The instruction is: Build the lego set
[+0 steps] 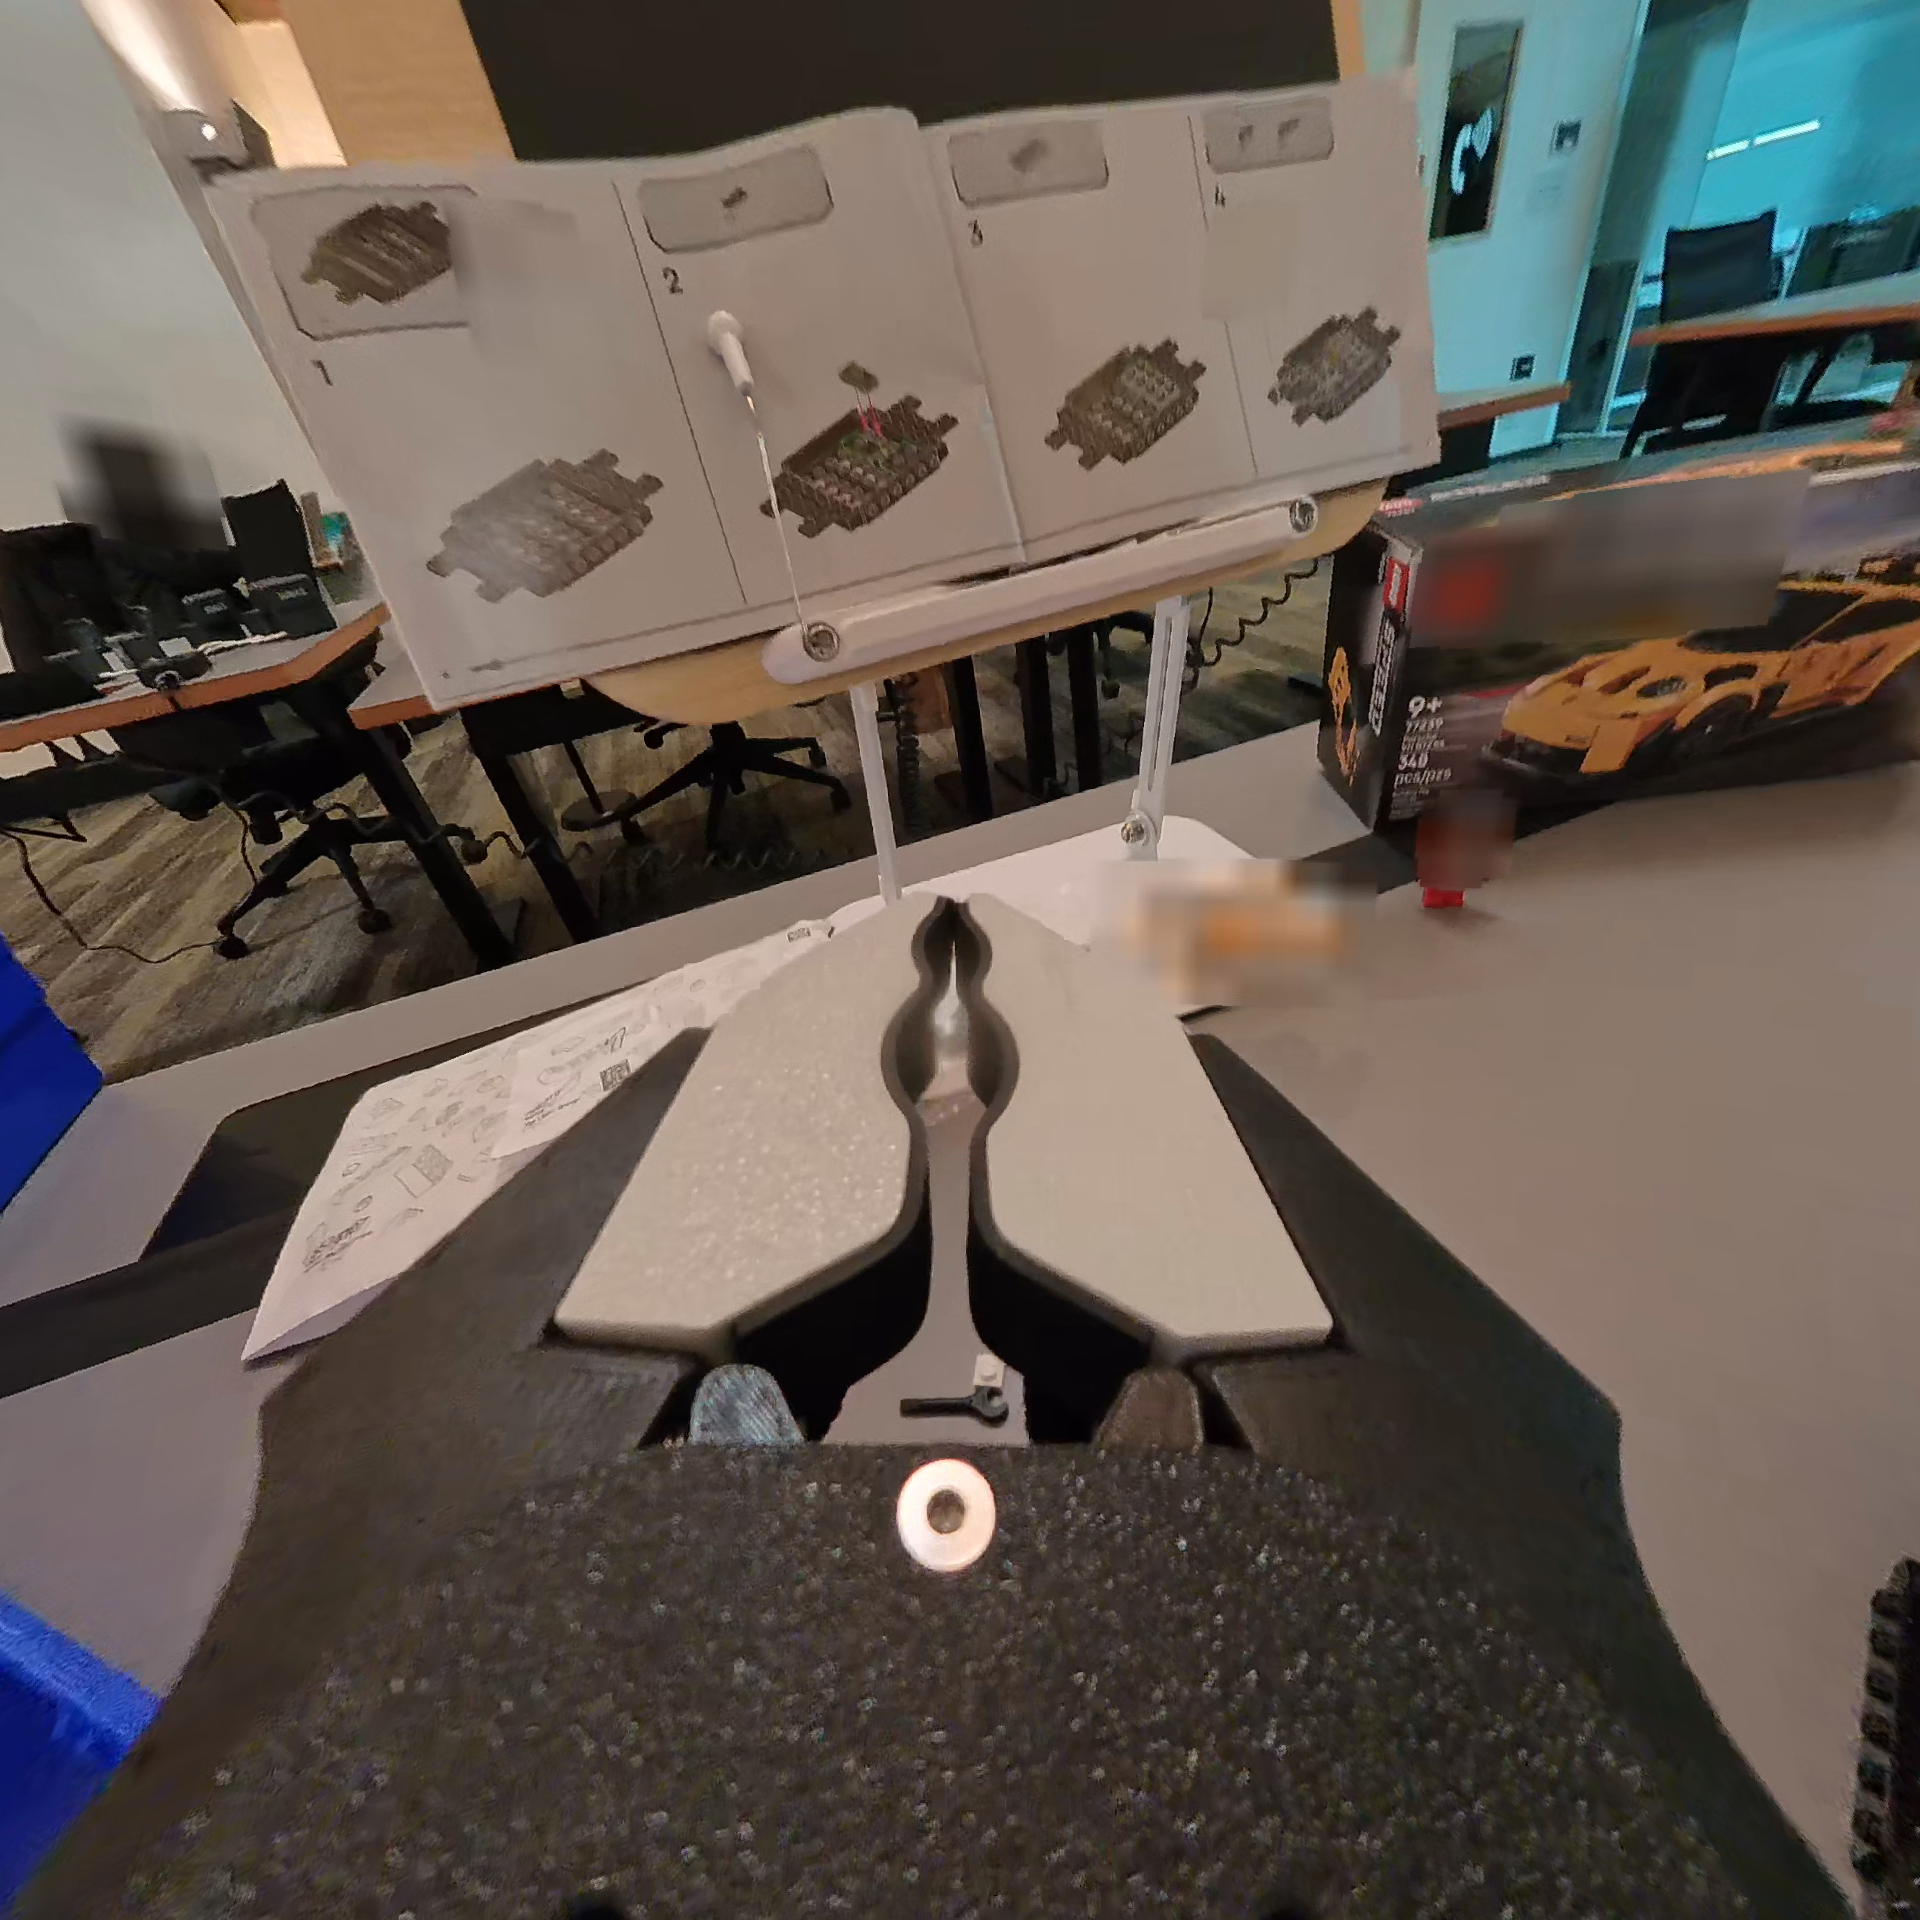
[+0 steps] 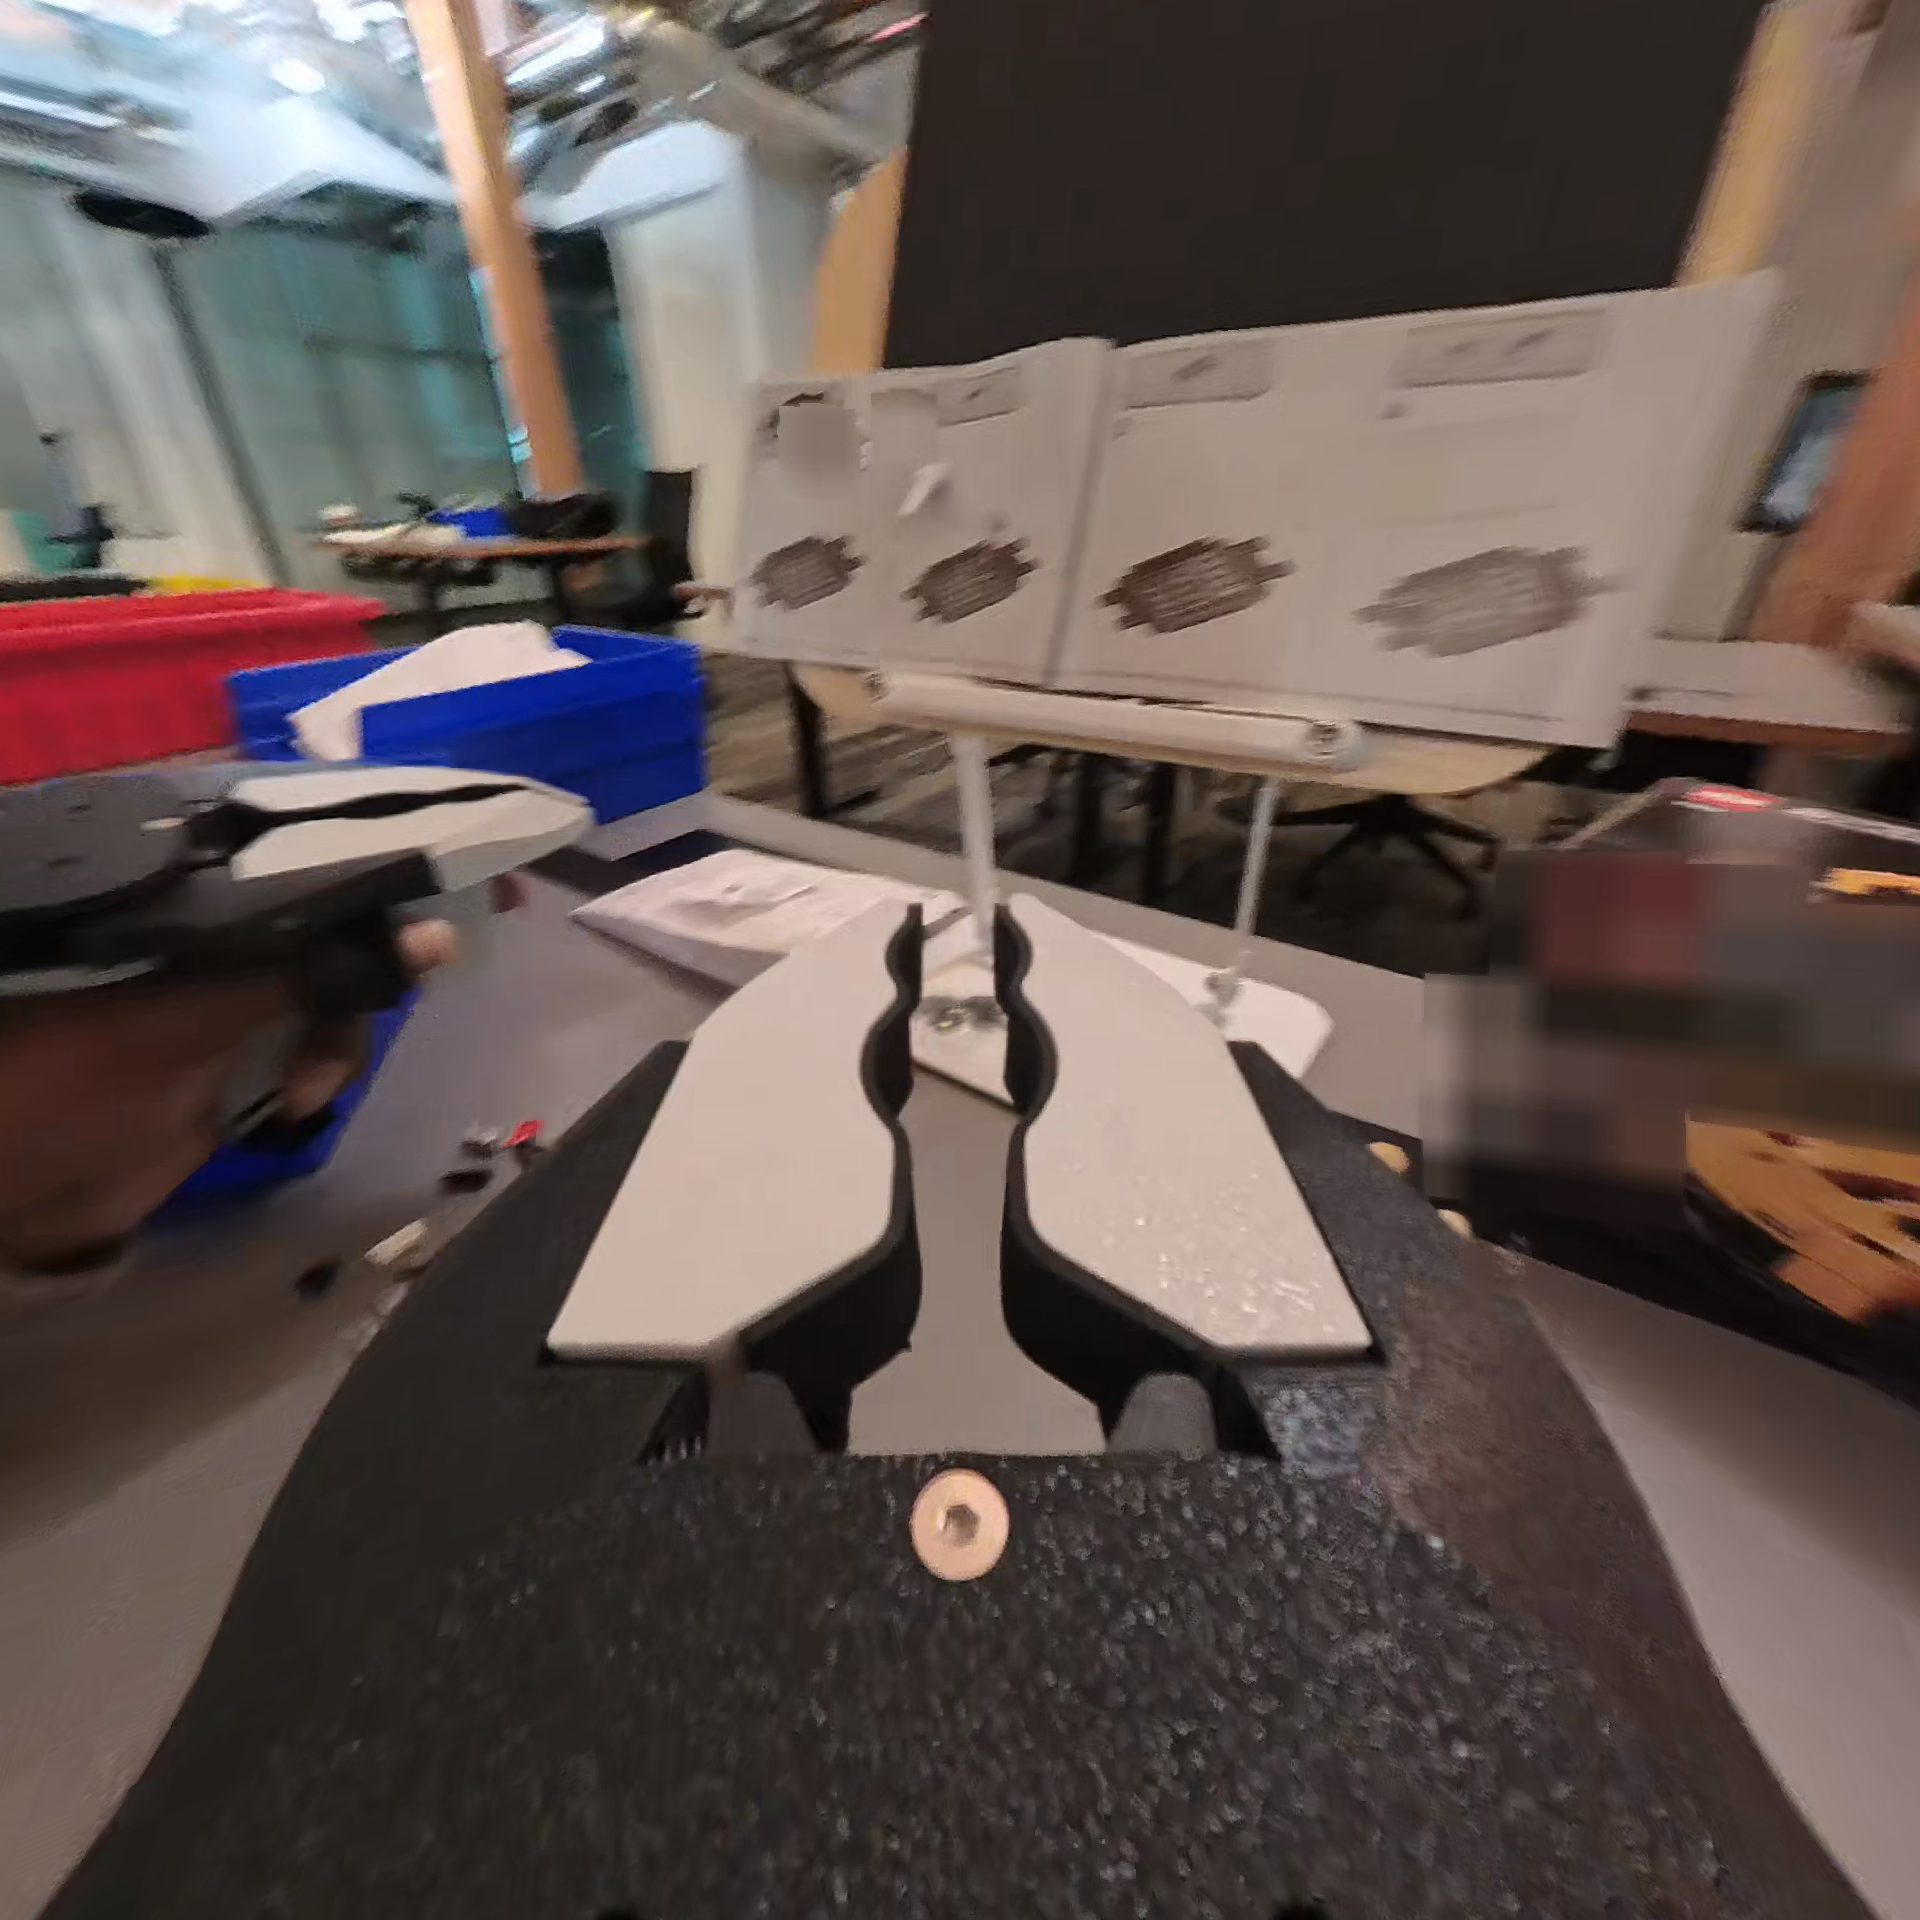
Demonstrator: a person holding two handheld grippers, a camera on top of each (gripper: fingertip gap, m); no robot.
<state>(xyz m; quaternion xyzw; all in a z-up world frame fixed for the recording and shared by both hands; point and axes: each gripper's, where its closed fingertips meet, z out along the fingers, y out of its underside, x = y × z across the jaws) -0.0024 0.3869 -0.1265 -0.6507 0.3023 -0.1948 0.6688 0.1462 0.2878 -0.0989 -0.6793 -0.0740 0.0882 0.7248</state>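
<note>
The grey table (image 1: 1662,1195) carries everything, and the biggest thing on it is the white stand (image 1: 1039,597) holding the open instruction booklet (image 1: 831,364), whose pages show numbered drawings of a dark studded base plate. To the right lies the lego box (image 1: 1621,686), black with an orange sports car printed on its face; in the right wrist view the same box (image 2: 1766,1195) is partly masked by blur. A folded parts sheet (image 1: 416,1174) lies flat on the table left of the left gripper.

Of containers, a blue bin (image 2: 520,717) sits at the table's far left with white paper (image 2: 436,675) sticking out of it, and a red bin (image 2: 156,665) stands behind it; what else they hold cannot be seen.

Loose lego pieces (image 2: 488,1143), small, dark and one red, are scattered on the table below the left gripper, seen only in the right wrist view. The left wrist view alone shows a tiny black wrench-shaped piece (image 1: 956,1405) and a small white piece (image 1: 989,1377) on the table beneath its fingers, and a small red brick (image 1: 1442,896) in front of the box.

The left gripper (image 1: 951,920) has its fingertips pressed together with nothing between them; from the right wrist view it (image 2: 551,821) points right, held in a hand (image 2: 312,987). The right gripper (image 2: 956,925) stands narrowly parted, empty, above the table.
</note>
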